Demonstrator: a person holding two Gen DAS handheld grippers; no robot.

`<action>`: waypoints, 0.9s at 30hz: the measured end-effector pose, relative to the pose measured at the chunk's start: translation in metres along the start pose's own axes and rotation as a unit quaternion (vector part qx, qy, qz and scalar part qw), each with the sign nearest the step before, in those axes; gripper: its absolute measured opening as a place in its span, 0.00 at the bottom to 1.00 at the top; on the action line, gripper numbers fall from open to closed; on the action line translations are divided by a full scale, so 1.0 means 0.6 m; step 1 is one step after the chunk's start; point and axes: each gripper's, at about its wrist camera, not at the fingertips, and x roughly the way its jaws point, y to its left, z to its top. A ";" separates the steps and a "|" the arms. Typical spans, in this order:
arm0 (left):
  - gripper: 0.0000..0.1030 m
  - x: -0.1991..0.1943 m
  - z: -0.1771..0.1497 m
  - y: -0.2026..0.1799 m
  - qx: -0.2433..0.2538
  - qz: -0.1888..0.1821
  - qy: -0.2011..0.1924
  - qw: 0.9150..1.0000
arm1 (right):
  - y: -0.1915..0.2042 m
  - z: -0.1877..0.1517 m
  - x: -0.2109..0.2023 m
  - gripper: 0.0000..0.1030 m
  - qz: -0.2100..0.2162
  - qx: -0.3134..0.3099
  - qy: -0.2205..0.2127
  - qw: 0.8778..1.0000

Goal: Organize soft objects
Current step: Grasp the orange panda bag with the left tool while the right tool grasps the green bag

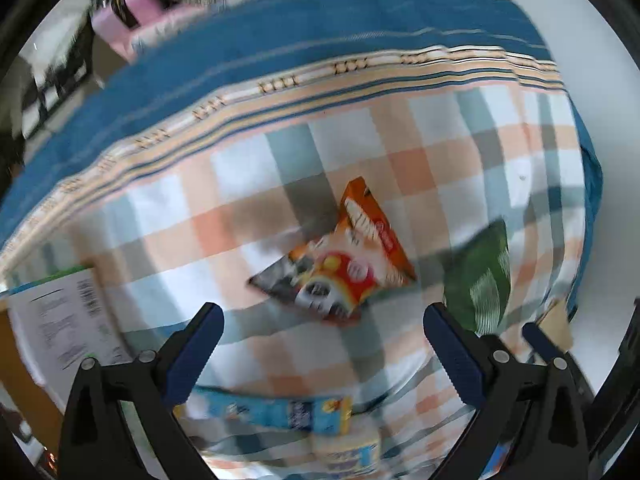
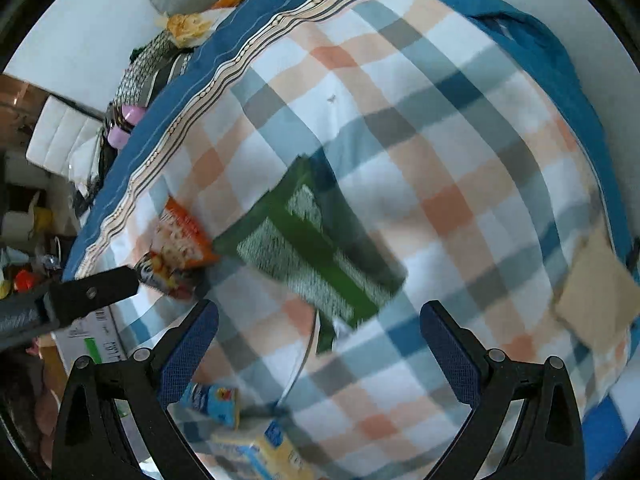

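Observation:
An orange snack packet [image 1: 344,256] lies on a checked bedspread [image 1: 360,140], just ahead of my left gripper [image 1: 322,316], which is open and empty above it. A folded green cloth [image 1: 486,276] lies to its right. In the right wrist view the green cloth [image 2: 312,248] lies ahead of my right gripper [image 2: 318,316], which is open and empty. The orange packet [image 2: 180,244] is to its left, next to the left gripper's finger [image 2: 96,290]. A blue packet [image 1: 280,412] and a yellow packet [image 2: 272,452] lie close under both grippers.
A beige cloth [image 2: 596,300] lies at the bed's right edge. A white box with labels [image 1: 68,320] stands left of the bed. Clutter and a pink object [image 1: 132,16] lie beyond the bed's far left side. White floor [image 2: 80,20] surrounds the bed.

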 end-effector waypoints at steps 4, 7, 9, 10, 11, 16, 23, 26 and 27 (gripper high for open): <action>0.99 0.039 0.030 0.008 -0.037 -0.022 0.029 0.999 | -0.003 0.038 0.034 0.99 0.009 0.001 0.020 1.000; 0.99 0.064 0.043 0.013 -0.062 -0.036 0.046 0.996 | -0.002 0.054 0.052 0.99 0.013 -0.003 0.030 0.999; 0.94 0.073 0.046 0.014 -0.069 -0.031 0.050 0.996 | 0.001 0.063 0.065 0.99 0.012 -0.009 0.039 0.999; 0.93 0.079 0.048 0.013 -0.068 -0.028 0.054 0.996 | 0.001 0.067 0.075 0.99 0.012 -0.011 0.047 0.999; 0.87 0.085 0.047 0.012 -0.067 -0.029 0.058 0.996 | 0.003 0.070 0.081 0.99 0.014 -0.013 0.051 0.999; 0.67 0.092 0.036 0.002 -0.062 -0.019 0.054 0.996 | 0.006 0.079 0.100 0.93 0.018 -0.015 0.068 0.997; 0.59 0.079 0.016 -0.010 -0.050 -0.011 0.032 0.998 | 0.023 0.077 0.111 0.83 0.030 -0.015 0.095 0.995; 0.59 0.072 0.013 -0.010 -0.041 0.000 0.023 0.999 | 0.026 0.072 0.107 0.83 0.030 -0.031 0.093 0.995; 0.59 0.071 0.007 -0.011 -0.038 0.001 0.021 0.999 | 0.024 0.070 0.107 0.83 0.029 -0.034 0.097 0.994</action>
